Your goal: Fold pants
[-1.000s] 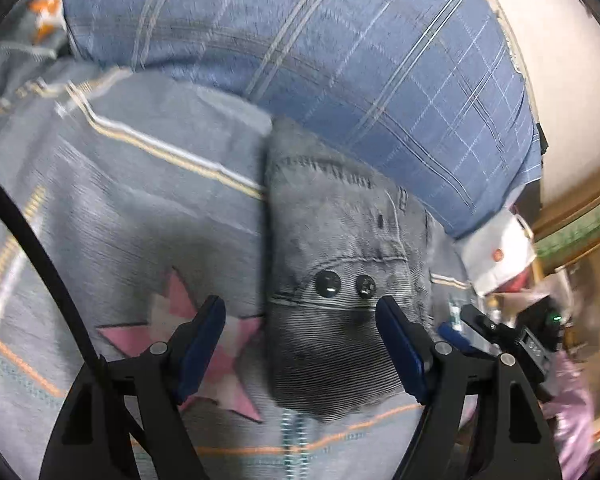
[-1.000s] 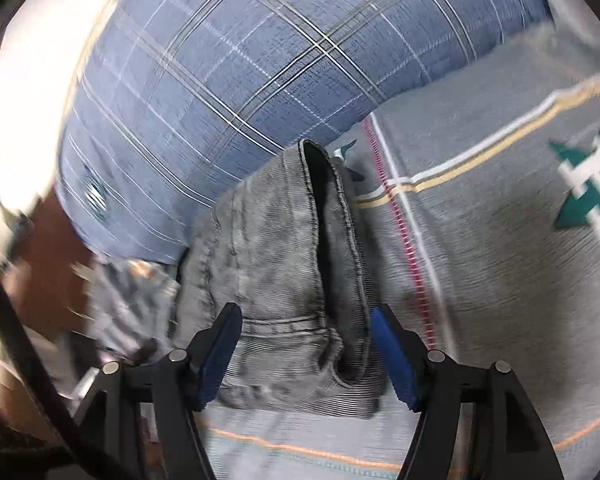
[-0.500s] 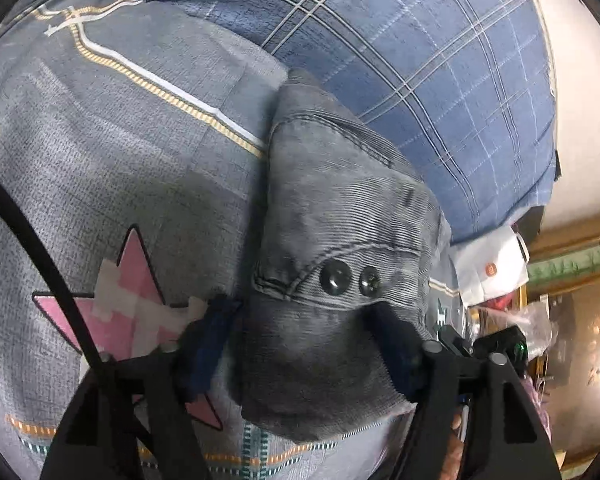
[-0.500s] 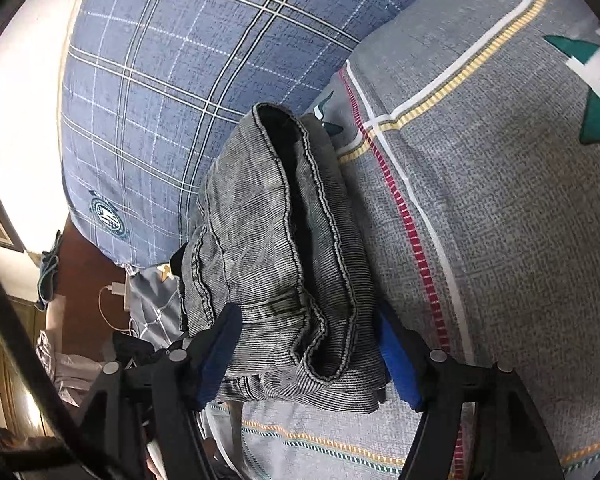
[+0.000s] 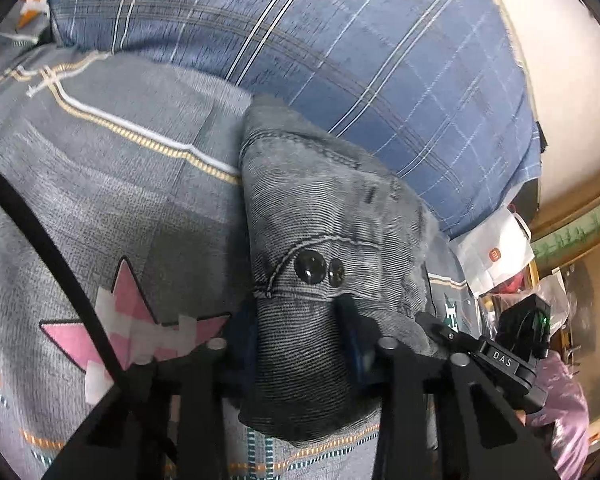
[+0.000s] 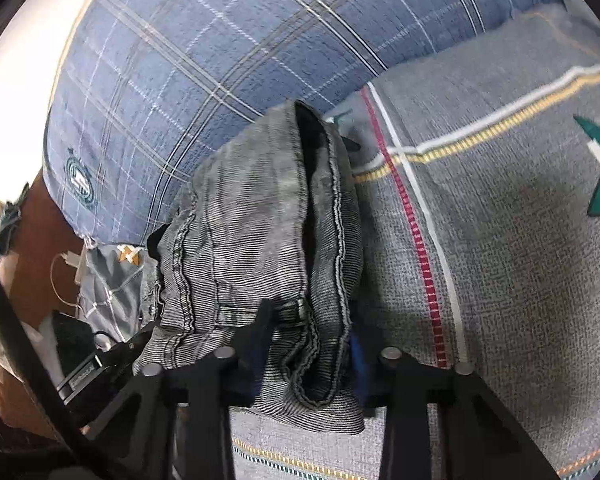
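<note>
Scene: Two handheld grippers grip a compact bundle of grey denim pants [image 5: 320, 248] on a bed, its grey patterned bedspread [image 5: 112, 184] beneath, a blue plaid pillow [image 5: 340, 60] behind.
Left gripper: The left gripper [image 5: 300, 344], lower centre of its frame, has its jaws drawn in against both sides of the bundle's near end, just below two dark snap buttons [image 5: 318, 269].
Right gripper: The right gripper [image 6: 310, 350], lower centre of its frame, has its jaws pressed into the opposite end, pinching the stacked layers by a belt loop.
Why held so: Gripping both ends at once likely keeps the layers from springing apart while the bundle is shifted or set down.
Pants: Washed grey, ribbed-looking denim, folded into a thick, short packet; pants [image 6: 260, 248] show a dark gap between layers and heavy seams along the edges.
Position: Centre of both frames, far end touching the pillow.
Progress: Folding appears nearly complete.
</note>
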{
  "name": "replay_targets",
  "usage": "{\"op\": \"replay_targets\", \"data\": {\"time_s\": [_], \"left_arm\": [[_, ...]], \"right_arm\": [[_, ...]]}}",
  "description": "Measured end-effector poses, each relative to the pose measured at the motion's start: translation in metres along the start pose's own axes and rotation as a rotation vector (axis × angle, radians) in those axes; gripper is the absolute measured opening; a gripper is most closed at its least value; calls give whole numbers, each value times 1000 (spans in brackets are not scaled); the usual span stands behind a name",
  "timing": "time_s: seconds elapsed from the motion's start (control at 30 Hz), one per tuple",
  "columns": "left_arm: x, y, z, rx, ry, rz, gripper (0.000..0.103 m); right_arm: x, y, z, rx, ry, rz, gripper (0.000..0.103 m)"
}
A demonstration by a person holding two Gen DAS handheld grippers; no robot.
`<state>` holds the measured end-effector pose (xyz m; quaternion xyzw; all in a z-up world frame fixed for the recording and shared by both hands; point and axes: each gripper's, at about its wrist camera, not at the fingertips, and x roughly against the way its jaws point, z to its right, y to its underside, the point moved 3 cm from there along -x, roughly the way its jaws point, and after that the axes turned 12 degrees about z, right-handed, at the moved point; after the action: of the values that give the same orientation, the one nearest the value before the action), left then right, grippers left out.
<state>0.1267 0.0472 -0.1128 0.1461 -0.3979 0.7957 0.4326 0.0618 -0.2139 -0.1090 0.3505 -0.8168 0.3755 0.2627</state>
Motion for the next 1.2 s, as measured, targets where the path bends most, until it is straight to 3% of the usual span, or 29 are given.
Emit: {"op": "replay_targets", "data": {"time_s": [0.07, 0.23, 0.43, 0.5, 0.53, 0.6, 0.67, 0.73, 0.77, 0.8, 0.93, 1.2], "left_arm": [[9, 0, 2, -1, 15, 14, 25], [43, 4, 9, 22, 32, 20, 23], [93, 42, 4, -9, 19, 18, 23], [91, 58, -10, 1, -5, 0, 27], [89, 65, -18, 13, -16, -8, 35], [86, 69, -28, 40, -43, -16, 48], [92, 63, -25, 43, -4, 20, 60], [102, 57, -24, 28, -4, 73, 75], [110, 54, -26, 33, -13, 119, 78], [111, 52, -28, 41, -22, 134, 78], [107, 43, -37, 76, -100, 116, 78], [77, 12, -20, -7, -165, 54, 78]], "right_arm": [[4, 1, -12, 48, -2, 18, 25], [40, 7, -41, 100, -68, 67, 23], [80, 58, -51, 127, -90, 73, 23], [79, 76, -40, 95, -77, 39, 26], [72, 87, -30, 66, -64, 9, 27], [59, 94, -16, 45, -17, -19, 45], [56, 90, -9, 8, -2, -9, 48], [63, 85, -9, -22, -47, 28, 56], [67, 83, -10, -18, -57, 52, 70], [72, 82, -9, -13, -49, 75, 76], [75, 78, -13, -10, -40, 87, 76], [55, 34, -36, 103, 16, 95, 76]]}}
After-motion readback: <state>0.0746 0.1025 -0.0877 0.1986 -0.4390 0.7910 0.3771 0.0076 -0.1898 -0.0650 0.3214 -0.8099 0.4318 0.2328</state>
